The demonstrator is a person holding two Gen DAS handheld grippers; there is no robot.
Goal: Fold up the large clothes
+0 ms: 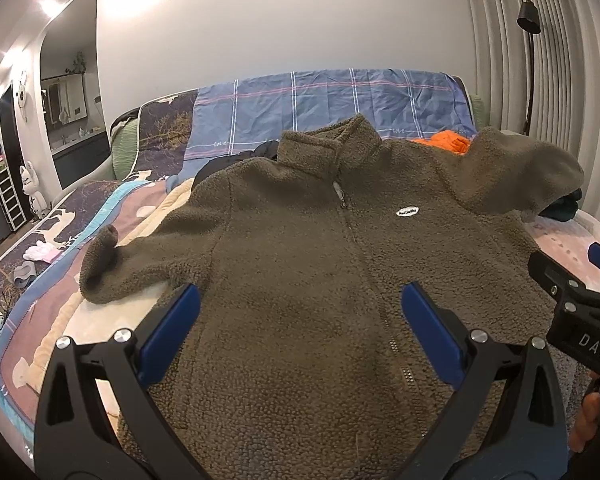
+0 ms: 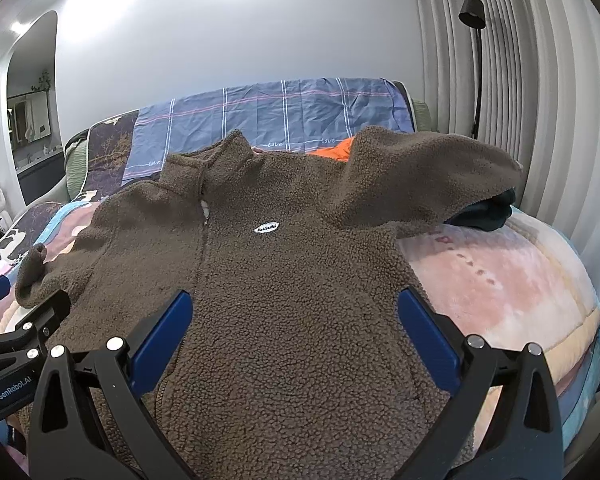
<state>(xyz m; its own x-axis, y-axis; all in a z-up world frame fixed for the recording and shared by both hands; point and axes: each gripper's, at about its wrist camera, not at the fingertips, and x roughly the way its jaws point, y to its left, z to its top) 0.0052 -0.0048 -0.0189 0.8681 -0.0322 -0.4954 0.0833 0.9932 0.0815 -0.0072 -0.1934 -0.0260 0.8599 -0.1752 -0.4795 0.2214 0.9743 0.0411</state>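
two grippers, left gripper (image 1: 300, 304) and right gripper (image 2: 296, 312), hung released over one brown fleece jacket (image 1: 300, 240); oval chest label (image 1: 408, 211) at one o'clock, writing unreadable.

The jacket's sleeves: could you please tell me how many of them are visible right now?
2. One sleeve lies out to the left on the bed, its cuff curled up. The other sleeve reaches right, draped over dark clothes. Neither is folded in yet.
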